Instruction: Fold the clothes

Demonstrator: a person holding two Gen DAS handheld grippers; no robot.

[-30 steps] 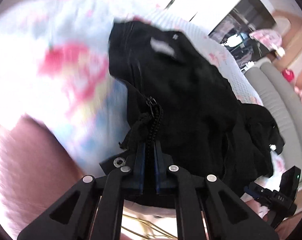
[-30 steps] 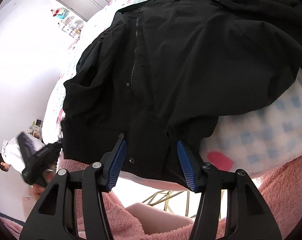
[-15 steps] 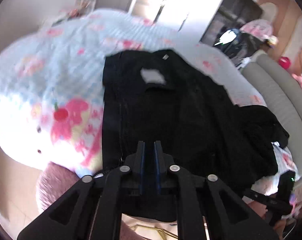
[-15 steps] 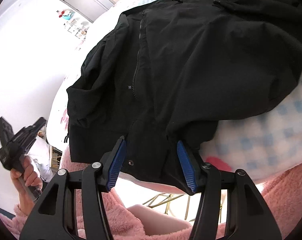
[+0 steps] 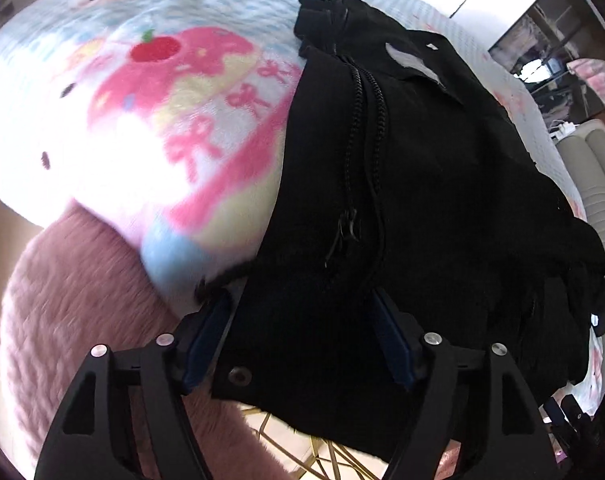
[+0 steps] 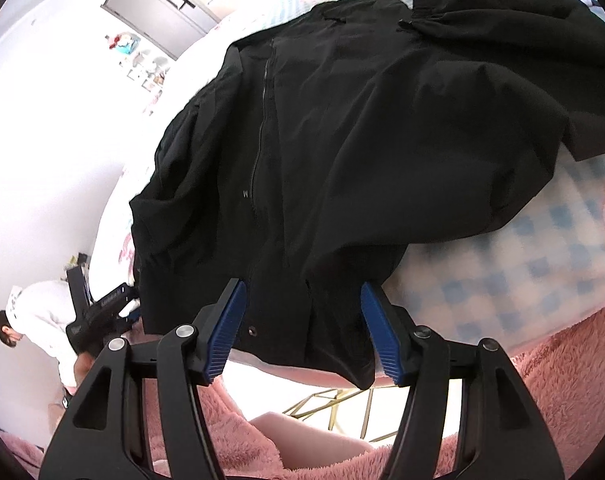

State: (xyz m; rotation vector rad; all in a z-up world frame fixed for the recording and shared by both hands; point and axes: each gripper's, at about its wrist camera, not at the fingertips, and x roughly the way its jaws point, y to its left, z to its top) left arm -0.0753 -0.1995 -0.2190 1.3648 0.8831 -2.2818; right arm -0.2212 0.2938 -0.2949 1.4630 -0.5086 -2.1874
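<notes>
A black jacket [image 5: 422,184] lies spread on a bed w/ a pale blue blanket [image 5: 114,128] that has pink cartoon pics on it. The jacket's bottom edge hangs over the near side of the bed. Its zipper [image 5: 362,128] runs up the front, partly undone near the bottom in the left view.

Left gripper [image 5: 302,336]: jaws are opening, wide now. The jacket's bottom edge sits btwn the blue pads, but the pads don't press on it. A metal snap [image 5: 237,376] shows on the hem just by the left pad.

Right gripper [image 6: 302,332]: jaws are opening too, about mid-wide. The hem hangs btwn the pads here as well; pads not squeezing it. A small snap [image 6: 251,331] is near the left pad.

More black cloth [image 6: 522,12] is bunched at the far right of the bed. A fluffy pink sleeve [image 6: 562,392] shows low in both views. A person in a white top [image 6: 42,320] is far off at the left of the right view.
</notes>
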